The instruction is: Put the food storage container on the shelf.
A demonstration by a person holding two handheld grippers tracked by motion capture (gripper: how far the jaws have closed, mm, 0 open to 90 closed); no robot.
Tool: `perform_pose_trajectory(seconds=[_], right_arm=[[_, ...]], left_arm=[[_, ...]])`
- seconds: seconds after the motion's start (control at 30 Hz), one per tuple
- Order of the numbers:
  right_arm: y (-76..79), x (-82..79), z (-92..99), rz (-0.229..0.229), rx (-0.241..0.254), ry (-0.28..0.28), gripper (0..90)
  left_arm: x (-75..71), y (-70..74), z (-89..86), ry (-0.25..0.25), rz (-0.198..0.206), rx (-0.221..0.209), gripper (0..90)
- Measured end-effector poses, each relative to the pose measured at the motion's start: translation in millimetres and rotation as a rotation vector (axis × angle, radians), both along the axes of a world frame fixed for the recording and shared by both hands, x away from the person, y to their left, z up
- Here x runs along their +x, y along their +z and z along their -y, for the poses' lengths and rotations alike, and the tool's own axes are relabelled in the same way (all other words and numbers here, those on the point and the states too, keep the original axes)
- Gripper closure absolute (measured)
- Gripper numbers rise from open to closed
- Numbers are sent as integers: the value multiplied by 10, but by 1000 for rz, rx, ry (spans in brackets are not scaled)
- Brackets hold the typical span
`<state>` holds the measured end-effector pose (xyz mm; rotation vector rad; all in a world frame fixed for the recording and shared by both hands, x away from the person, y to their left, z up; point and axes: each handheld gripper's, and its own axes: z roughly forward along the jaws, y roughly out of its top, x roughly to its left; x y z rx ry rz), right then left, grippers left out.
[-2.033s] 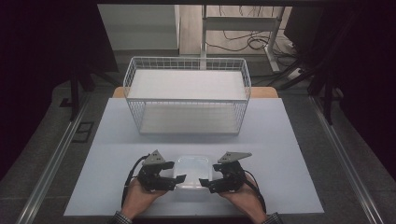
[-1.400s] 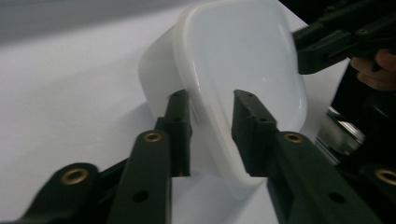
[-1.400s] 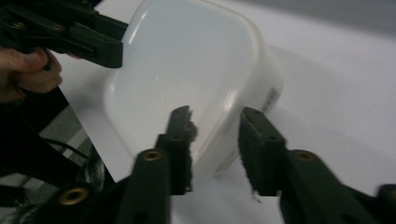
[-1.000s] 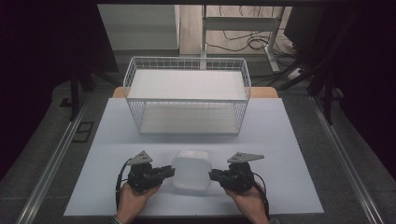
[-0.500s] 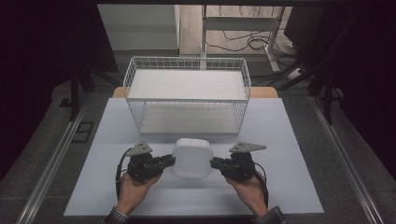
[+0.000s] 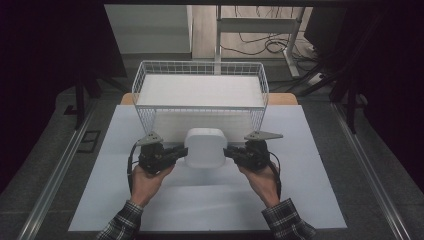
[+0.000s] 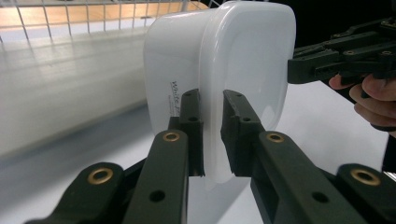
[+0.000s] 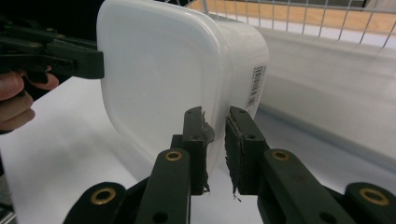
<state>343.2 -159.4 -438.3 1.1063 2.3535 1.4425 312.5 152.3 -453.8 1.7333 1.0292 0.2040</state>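
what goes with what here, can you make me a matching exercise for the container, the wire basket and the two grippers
Things:
1. white plastic container
2. white wire basket
3. left gripper
4. right gripper

States or places:
A. clamped on the container's right rim
B. stands at the far side of the table
C. held between both grippers
D. clamped on the container's left rim

Pairs: 1-C, 2-B, 3-D, 4-A

The white lidded container, clamped by its rim at either side by the left gripper and the right gripper, has left the near part of the white board and travelled away from the person, upward, tipping on edge; it now sits just before the wire basket
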Motion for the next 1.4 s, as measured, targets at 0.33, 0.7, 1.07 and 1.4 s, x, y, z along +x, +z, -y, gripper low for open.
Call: perform_pose_trajectory(seconds=[0.33,0.7,1.07,1.4], right_arm=[[-49,305,-38,-6,-8,-53,769],[-146,474,-145,-16,-22,-83,765],[-242,568,-186,-48,-37,-97,763],[-313,678,-219,-45,-61,-115,755]], left_arm=[[334,-88,17,13,-25,-13,794],[510,-188,-34,31,-61,-9,792],[640,-298,-41,40,-115,2,784],[744,-393,12,75,-115,8,773]])
